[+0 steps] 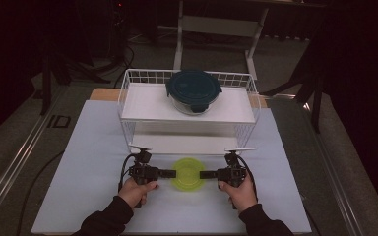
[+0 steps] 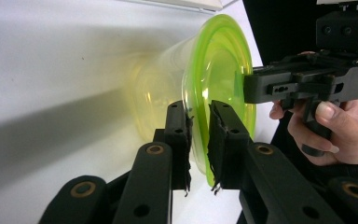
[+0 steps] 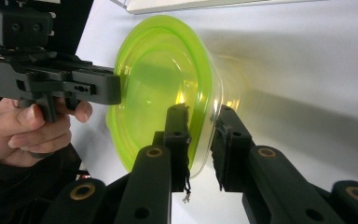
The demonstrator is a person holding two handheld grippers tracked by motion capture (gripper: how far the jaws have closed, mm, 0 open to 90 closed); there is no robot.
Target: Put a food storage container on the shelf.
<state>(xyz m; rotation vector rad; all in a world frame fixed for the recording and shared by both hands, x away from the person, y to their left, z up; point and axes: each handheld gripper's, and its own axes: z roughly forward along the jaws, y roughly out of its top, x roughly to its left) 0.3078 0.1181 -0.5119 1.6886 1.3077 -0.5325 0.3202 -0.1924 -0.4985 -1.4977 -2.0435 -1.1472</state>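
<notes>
High view: one green bowl [image 1: 187, 174] sits low in the middle of the frame, on the white table [image 1: 78, 162]. It looks empty, though the dim light makes that hard to tell. The left gripper [image 1: 170, 173] pinches its left rim and the right gripper [image 1: 205, 174] pinches its right rim, each clamped on the thin edge. Above it stands one wire rack [image 1: 128, 98] with two shelves. One glass box [image 1: 193, 91] with a dark lid sits on the top shelf.
</notes>
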